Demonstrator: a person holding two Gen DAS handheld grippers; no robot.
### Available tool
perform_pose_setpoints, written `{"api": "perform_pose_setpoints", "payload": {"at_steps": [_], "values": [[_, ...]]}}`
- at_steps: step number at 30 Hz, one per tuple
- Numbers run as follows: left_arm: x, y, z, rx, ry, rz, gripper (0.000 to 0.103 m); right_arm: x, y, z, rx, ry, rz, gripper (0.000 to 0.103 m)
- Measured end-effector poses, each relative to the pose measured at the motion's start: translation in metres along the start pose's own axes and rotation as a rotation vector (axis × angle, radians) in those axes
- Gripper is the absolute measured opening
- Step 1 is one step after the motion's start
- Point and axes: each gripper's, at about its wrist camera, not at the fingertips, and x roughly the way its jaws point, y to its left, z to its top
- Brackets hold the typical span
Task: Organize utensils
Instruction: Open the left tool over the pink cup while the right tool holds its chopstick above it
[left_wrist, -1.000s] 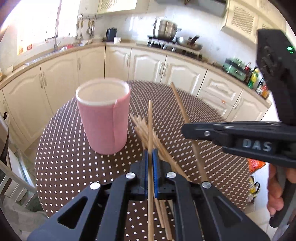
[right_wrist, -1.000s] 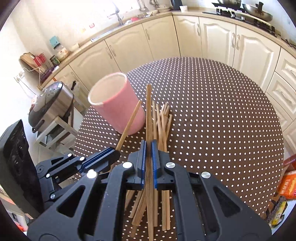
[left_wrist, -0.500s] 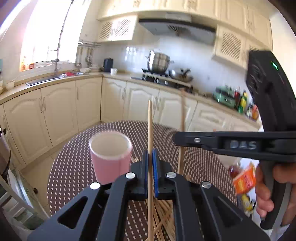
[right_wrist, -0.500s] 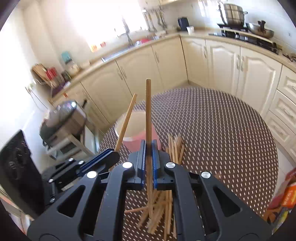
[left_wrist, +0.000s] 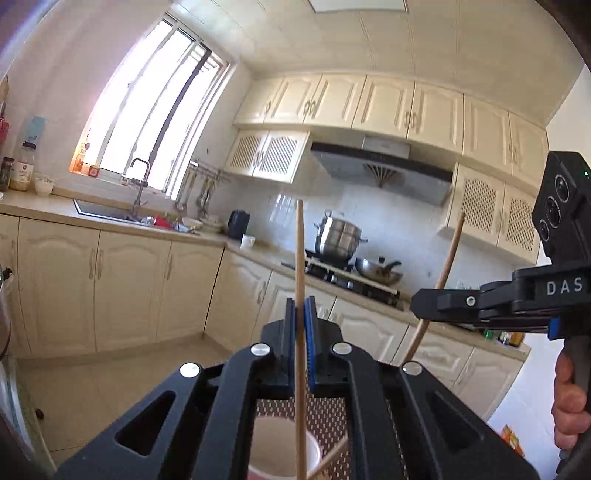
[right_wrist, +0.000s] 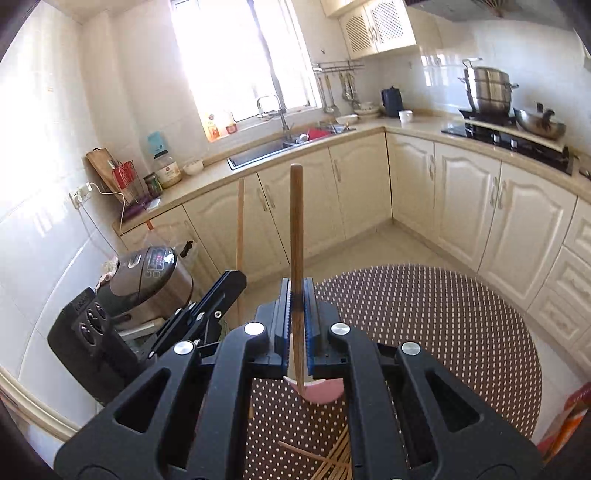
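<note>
Wooden chopstick (left_wrist: 300, 258) standing upright, clamped in the left gripper (left_wrist: 300, 332) over the pink cup (left_wrist: 282, 448), right gripper (right_wrist: 297, 314) pinching a darker chopstick (right_wrist: 296, 229) above the cup's rim, loose chopsticks (right_wrist: 332, 463) lying on the dotted table (right_wrist: 443, 325).

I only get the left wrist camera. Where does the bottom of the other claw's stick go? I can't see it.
Observer: The right claw pinches a darker chopstick upright; its lower tip is at the mouth of the pink cup.
Child: Any sticks left?
Observer: Yes, a loose pile of chopsticks lies on the dotted table, nearer the camera than the cup.
Child: What's beside the table?
Observer: A rice cooker, beyond the left claw and its lighter chopstick.
</note>
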Motion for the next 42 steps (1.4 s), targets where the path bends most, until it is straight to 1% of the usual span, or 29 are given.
{"api": "perform_pose_setpoints", "payload": {"at_steps": [4, 8, 9, 13, 17, 18, 21, 23, 29, 33, 34, 36, 42], "values": [[0.014, 0.001, 0.009, -0.005, -0.062, 0.013, 0.005, 0.003, 0.003, 0.015, -0.016, -0.020, -0.008, 0.007], [0.025, 0.002, 0.008, -0.007, -0.096, 0.013, 0.005, 0.007, 0.004, 0.019, -0.030, -0.023, -0.017, 0.007], [0.027, 0.002, 0.005, -0.005, -0.096, 0.009, 0.005, 0.008, 0.004, 0.019, -0.033, -0.021, -0.018, 0.007], [0.038, 0.002, -0.008, 0.027, -0.084, 0.037, 0.005, 0.017, 0.000, 0.017, -0.036, -0.007, -0.028, 0.007], [0.040, 0.006, -0.020, 0.047, -0.082, 0.055, 0.005, 0.033, -0.007, 0.004, -0.028, 0.026, -0.025, 0.007], [0.039, 0.006, -0.023, 0.062, -0.094, 0.070, 0.005, 0.037, -0.008, 0.001, -0.026, 0.036, -0.025, 0.007], [0.041, 0.007, -0.027, 0.082, -0.096, 0.077, 0.005, 0.047, -0.012, -0.007, -0.019, 0.062, -0.024, 0.007], [0.042, 0.004, -0.030, 0.115, -0.107, 0.091, 0.005, 0.051, -0.014, -0.011, -0.016, 0.073, -0.026, 0.007], [0.044, 0.005, -0.039, 0.115, -0.069, 0.087, 0.005, 0.057, -0.016, -0.019, -0.016, 0.099, -0.021, 0.007], [0.041, 0.004, -0.040, 0.123, -0.028, 0.078, 0.006, 0.062, -0.017, -0.025, -0.006, 0.109, -0.019, 0.007], [0.040, 0.004, -0.039, 0.125, -0.020, 0.076, 0.008, 0.064, -0.018, -0.027, 0.004, 0.113, -0.015, 0.007], [0.037, 0.003, -0.038, 0.123, -0.001, 0.081, 0.033, 0.065, -0.019, -0.029, 0.010, 0.113, -0.022, 0.007], [0.023, -0.002, -0.031, 0.151, 0.032, 0.073, 0.035, 0.063, -0.019, -0.035, 0.014, 0.099, -0.043, 0.007]]}}
